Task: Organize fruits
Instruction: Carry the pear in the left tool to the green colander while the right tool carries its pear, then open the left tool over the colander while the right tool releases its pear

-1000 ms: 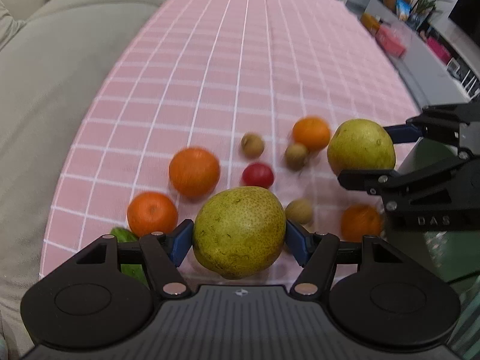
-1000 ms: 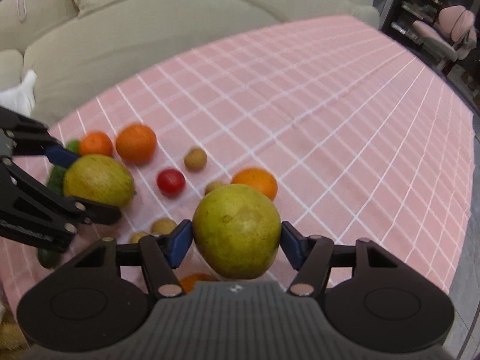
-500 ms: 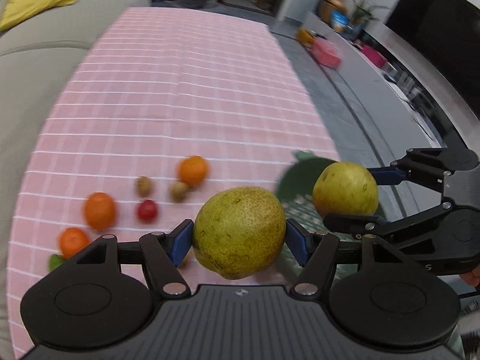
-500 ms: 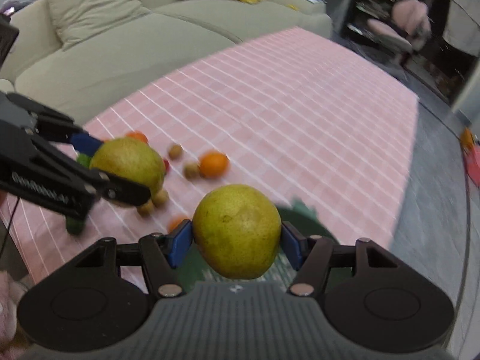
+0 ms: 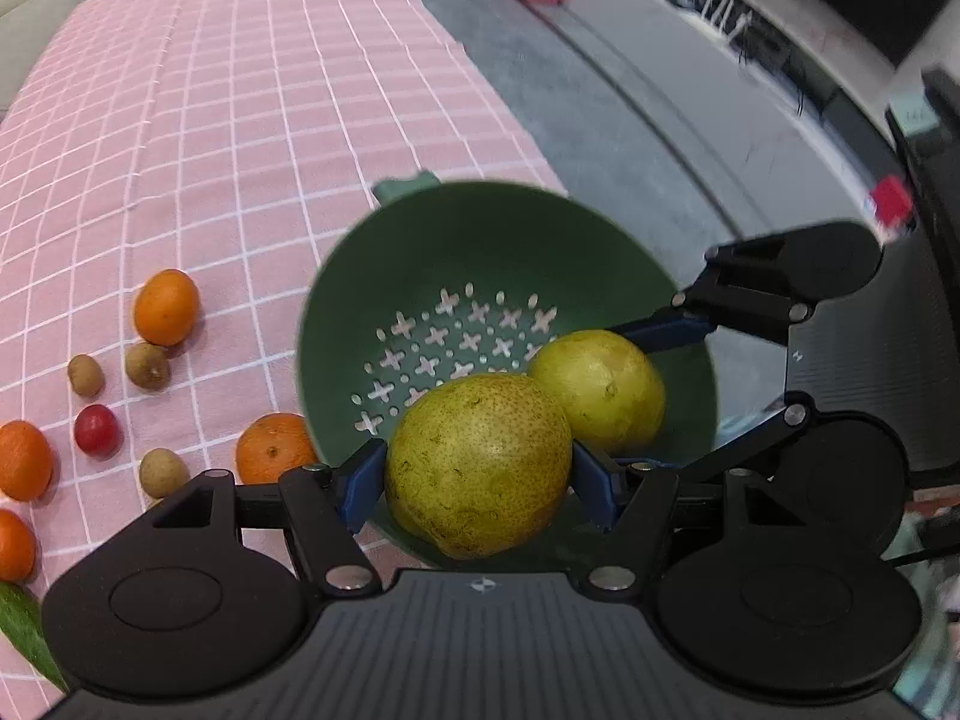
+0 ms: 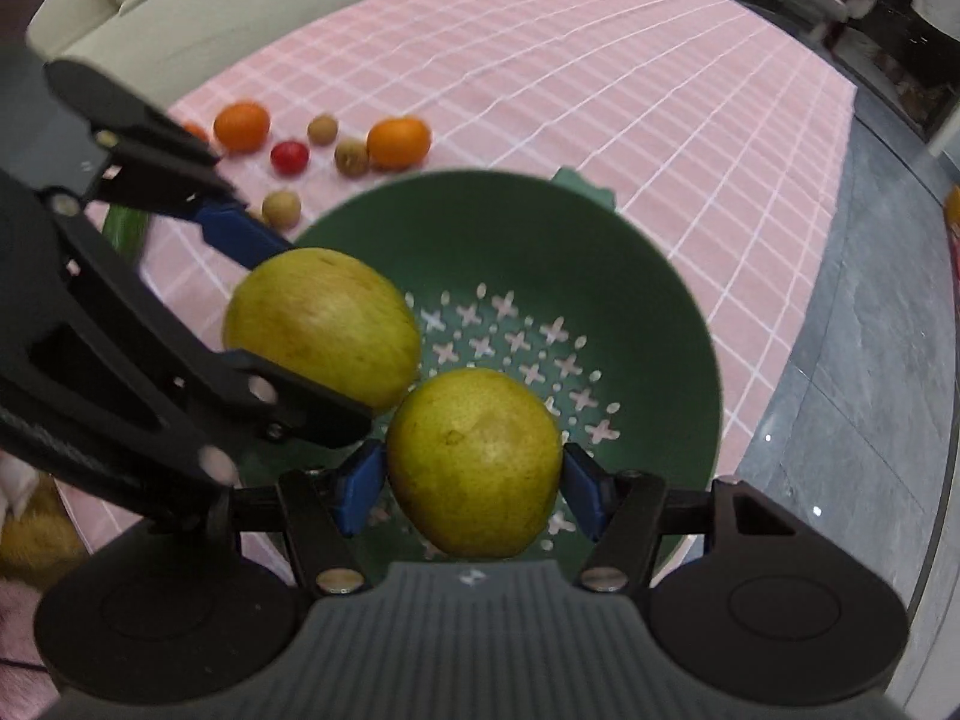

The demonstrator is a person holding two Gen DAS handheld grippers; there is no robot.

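1. We begin at the left of the left wrist view, where loose fruit lies on the pink checked tablecloth that covers the surface: three oranges, one at the upper left, one at the left edge and one against the colander's outer wall.
2. Among them sit a small red fruit, which looks like a cherry tomato, and three small brown round fruits. We cannot name the brown ones for certain.
3. A green vegetable pokes in at the bottom left corner; too little shows to name it.
4. Further right stands the green colander, near the cloth's edge, its floor pierced with cross-shaped holes.
5. Our left tongs are closed on the speckled pear, blue pads pressing both its sides, and hold it above the colander's near side.
6. Right of that, our right tongs grip the second pear, also over the bowl. The two pears look just beside each other; we cannot tell if they touch.
7. In the right wrist view the order flips: the left tongs with the speckled pear are at the left, the right tongs clamp the second pear at the centre, and the colander lies beneath both.
8. Beyond the cloth's right edge is a grey floor.
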